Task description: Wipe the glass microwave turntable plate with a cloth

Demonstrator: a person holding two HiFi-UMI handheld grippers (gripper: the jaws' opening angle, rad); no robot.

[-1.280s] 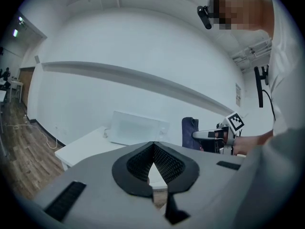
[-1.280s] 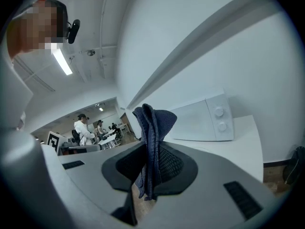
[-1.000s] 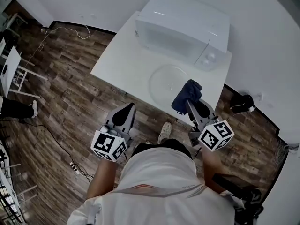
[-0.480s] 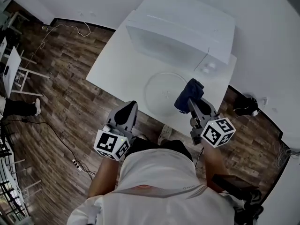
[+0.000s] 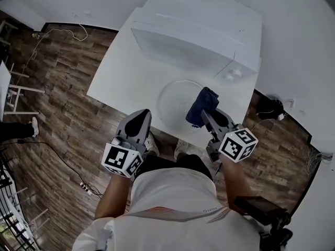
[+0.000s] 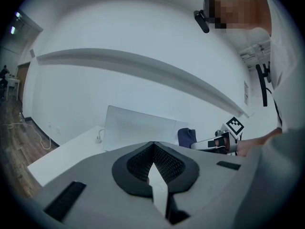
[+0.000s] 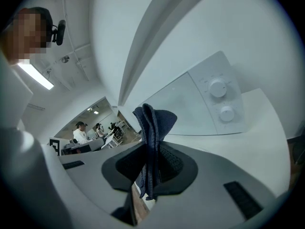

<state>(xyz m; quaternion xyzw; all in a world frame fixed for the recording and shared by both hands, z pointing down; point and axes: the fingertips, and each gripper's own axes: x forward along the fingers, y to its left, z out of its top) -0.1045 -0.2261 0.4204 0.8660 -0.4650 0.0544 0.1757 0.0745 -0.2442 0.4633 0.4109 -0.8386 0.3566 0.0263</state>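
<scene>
Easing right gripper (image 5: 205, 114) inward, clamping cloth (image 5: 202, 103), plate (image 5: 171, 102) just ahead | holding left gripper (image 5: 140, 120) closed, empty | likely nearing first wipe

Dark wood floor (image 5: 63, 114), white table (image 5: 125, 82)

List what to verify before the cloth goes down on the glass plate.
1. Cloth clamped in right gripper: ok, jaws shut on it.
2. Cloth above the glass plate: ok in the head view; contact cannot tell.
3. Plate flat on the table, in front of the microwave: ok.
4. Nothing else on the plate: ok.
5. Left gripper free: ok, shut and empty, off the table's near edge.
6. Plate steadied: not ok, nothing holds it.
</scene>
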